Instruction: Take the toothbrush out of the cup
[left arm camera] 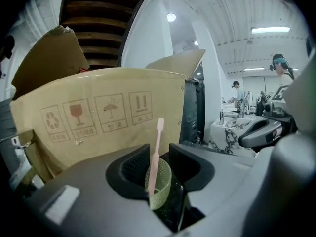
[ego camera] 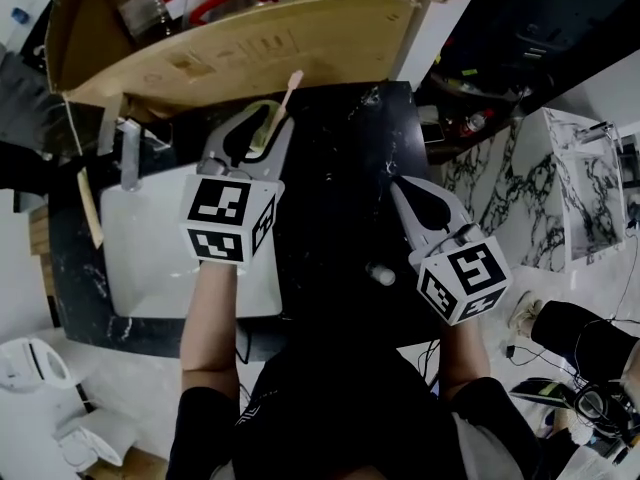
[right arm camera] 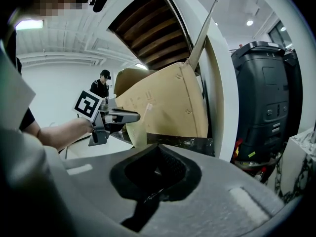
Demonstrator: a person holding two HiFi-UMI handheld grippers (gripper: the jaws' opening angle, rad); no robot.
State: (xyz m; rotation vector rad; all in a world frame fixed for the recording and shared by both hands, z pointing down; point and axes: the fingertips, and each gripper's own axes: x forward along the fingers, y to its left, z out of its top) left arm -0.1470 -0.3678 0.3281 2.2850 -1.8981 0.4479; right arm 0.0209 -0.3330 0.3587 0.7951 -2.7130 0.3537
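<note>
A pale green see-through cup [ego camera: 260, 134] is clamped between the jaws of my left gripper [ego camera: 262, 120], lifted over the black marble counter [ego camera: 340, 168]. A pink toothbrush [ego camera: 291, 88] stands in it, head up and leaning right. In the left gripper view the cup [left arm camera: 163, 187] sits between the black pads with the toothbrush [left arm camera: 157, 149] rising out of it. My right gripper [ego camera: 398, 186] hovers to the right, shut and empty. From the right gripper view [right arm camera: 159, 149] I see the left gripper [right arm camera: 116, 116], the cup [right arm camera: 137, 132] and the toothbrush head [right arm camera: 148, 106].
A big open cardboard box [ego camera: 250, 38] stands just behind the cup. A white sink basin [ego camera: 150, 238] with a metal tap [ego camera: 128, 153] lies under my left arm. A small white object [ego camera: 381, 274] lies on the counter. A white marble stand [ego camera: 560, 188] is at the right.
</note>
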